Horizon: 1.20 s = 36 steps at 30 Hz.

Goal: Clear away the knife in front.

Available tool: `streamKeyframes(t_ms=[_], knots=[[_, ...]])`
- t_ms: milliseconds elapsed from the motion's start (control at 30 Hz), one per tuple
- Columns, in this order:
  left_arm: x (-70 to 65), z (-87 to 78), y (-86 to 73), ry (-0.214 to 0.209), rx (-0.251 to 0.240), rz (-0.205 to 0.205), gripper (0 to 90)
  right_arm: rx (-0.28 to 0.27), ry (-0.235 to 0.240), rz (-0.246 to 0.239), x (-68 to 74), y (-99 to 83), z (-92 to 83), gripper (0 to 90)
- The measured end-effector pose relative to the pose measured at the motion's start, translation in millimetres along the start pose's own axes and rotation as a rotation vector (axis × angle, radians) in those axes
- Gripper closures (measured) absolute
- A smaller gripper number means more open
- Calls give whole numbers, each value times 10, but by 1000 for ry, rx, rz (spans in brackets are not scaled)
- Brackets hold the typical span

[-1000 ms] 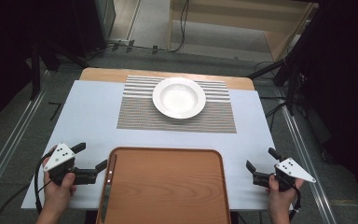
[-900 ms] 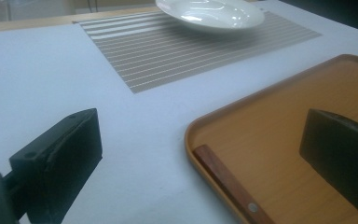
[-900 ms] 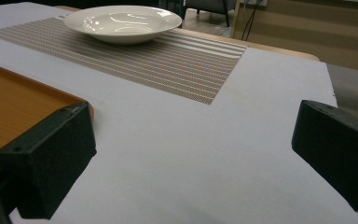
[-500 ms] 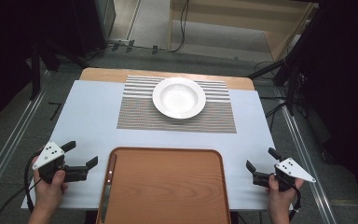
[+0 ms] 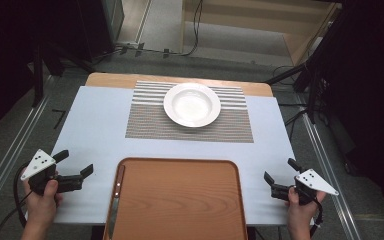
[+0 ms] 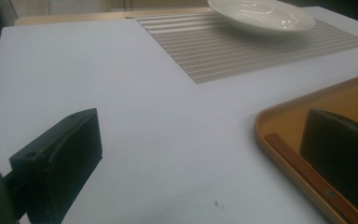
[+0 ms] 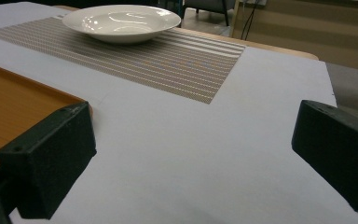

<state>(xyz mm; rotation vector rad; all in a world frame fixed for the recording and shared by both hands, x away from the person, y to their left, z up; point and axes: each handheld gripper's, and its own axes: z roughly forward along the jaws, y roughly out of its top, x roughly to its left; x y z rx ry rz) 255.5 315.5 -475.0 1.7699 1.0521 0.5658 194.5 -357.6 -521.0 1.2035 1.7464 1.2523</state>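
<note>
Pale table [image 5: 95, 125], spread ahead of both grippers and under them. Wooden tray [image 5: 180, 200] between the two grippers, on the near part of the table, its left rim just inboard of the left gripper [image 5: 75, 167], its right rim a little apart from the right gripper [image 5: 280, 172]. Striped placemat [image 5: 145, 122] farther out, beyond the tray, well ahead of both tools. White deep plate [image 5: 192, 104] on the mat's far half, well away from either gripper; seen up and to the right past the left jaws [image 6: 261, 14], up and to the left past the right jaws [image 7: 121, 18]. Knife [image 5: 115, 200] with a brown handle along the tray's left rim, lying lengthwise, nearest to the left gripper; its handle just beside that gripper's inner jaw in the left gripper view [image 6: 307, 179]. Left gripper held low over bare table, jaws spread wide, nothing between them. Right gripper likewise low by the table's near right corner, jaws wide apart, gripping nothing.
</note>
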Motion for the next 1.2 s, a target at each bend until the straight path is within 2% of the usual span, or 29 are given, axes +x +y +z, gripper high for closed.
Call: streamKeyframes(t_ms=[500,700,833,1033,1200], knots=[[250,-56,-49,44,-16,-33,0,1,-2,1,1,0,1,0],[263,-51,-77,44,-32,-32,0,2,-4,1,-1,0,2,0],[287,-64,-119,23,-68,-84,0,2,-4,1,0,0,2,0],[230,-32,-139,41,-59,-49,0,1,-4,-2,-1,-1,1,0],[245,-40,-148,39,-67,-62,0,4,-4,-3,-1,-1,2,0]])
